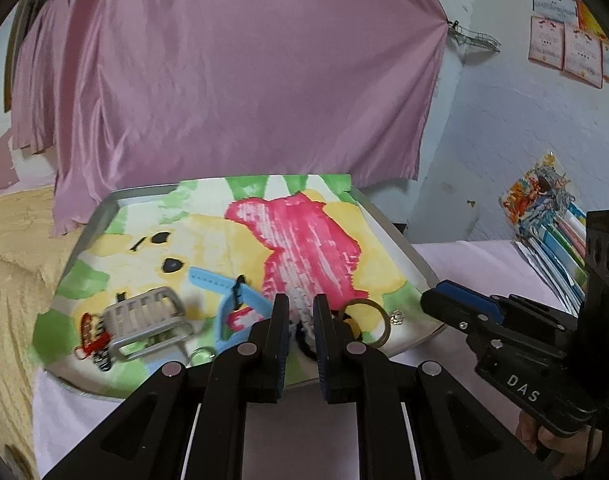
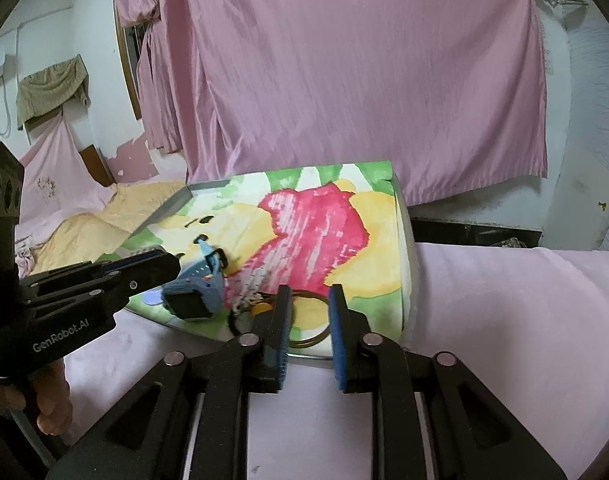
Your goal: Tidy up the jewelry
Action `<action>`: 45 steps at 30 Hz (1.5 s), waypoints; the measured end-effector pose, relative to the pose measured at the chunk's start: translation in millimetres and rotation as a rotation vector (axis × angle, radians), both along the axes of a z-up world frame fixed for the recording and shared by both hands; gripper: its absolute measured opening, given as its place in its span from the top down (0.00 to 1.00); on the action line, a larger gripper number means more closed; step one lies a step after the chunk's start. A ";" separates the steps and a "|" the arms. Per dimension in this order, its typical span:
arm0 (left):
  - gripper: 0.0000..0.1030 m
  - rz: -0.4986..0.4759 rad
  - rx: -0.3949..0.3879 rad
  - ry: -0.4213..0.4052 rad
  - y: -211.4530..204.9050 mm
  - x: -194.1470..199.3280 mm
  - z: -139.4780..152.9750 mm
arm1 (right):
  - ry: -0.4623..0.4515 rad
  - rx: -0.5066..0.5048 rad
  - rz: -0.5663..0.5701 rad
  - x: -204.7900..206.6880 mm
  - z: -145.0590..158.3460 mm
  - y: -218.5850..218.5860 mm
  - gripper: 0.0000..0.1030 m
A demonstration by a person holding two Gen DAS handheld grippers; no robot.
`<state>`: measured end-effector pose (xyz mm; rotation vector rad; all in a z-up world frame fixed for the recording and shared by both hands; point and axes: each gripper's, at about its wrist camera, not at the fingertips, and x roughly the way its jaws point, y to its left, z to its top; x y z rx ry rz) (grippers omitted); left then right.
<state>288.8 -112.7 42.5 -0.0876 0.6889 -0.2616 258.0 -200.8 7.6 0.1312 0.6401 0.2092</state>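
A metal tray [image 1: 104,216] lined with a bright painted cloth holds the jewelry. On it lie a grey comb-like clip [image 1: 144,316], a red piece [image 1: 94,336], a blue watch [image 1: 224,300], a white beaded piece [image 1: 302,312], a brass bangle [image 1: 385,322] and a tiny earring [image 1: 396,317]. My left gripper [image 1: 300,308] hangs over the tray's near edge, its fingers close together, with the beaded piece showing behind the narrow gap. I see nothing held. My right gripper [image 2: 309,304] stands open above the bangle [image 2: 308,293], which lies on the cloth. The watch [image 2: 192,296] sits under the left gripper [image 2: 172,266].
A pink curtain [image 1: 240,80] hangs behind the tray. A yellow blanket [image 1: 12,280] lies to the left, and books [image 1: 556,232] are stacked at the right wall. The tray rests on a pink cover [image 2: 504,320]. A hand [image 2: 48,404] grips the left tool.
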 end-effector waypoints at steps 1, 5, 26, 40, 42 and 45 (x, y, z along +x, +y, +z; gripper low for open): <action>0.89 0.006 0.001 -0.004 2.5 -2.2 0.1 | -0.010 0.004 -0.005 -3.3 1.4 0.8 0.61; 0.88 0.030 -0.001 -0.009 14.5 -12.1 -0.2 | -0.045 0.014 -0.013 -15.4 7.3 5.2 0.56; 0.37 0.103 -0.070 -0.127 64.0 -70.9 5.3 | -0.170 0.039 -0.045 -73.3 20.1 28.3 0.42; 0.02 0.180 -0.075 -0.241 85.4 -117.2 4.3 | -0.259 0.072 -0.057 -118.4 22.4 29.2 0.13; 0.01 0.194 -0.085 -0.257 89.0 -124.2 2.9 | -0.268 0.073 -0.062 -124.8 21.7 29.5 0.11; 0.01 0.220 -0.089 -0.275 94.6 -134.6 0.1 | -0.282 0.077 -0.070 -134.5 19.4 29.0 0.06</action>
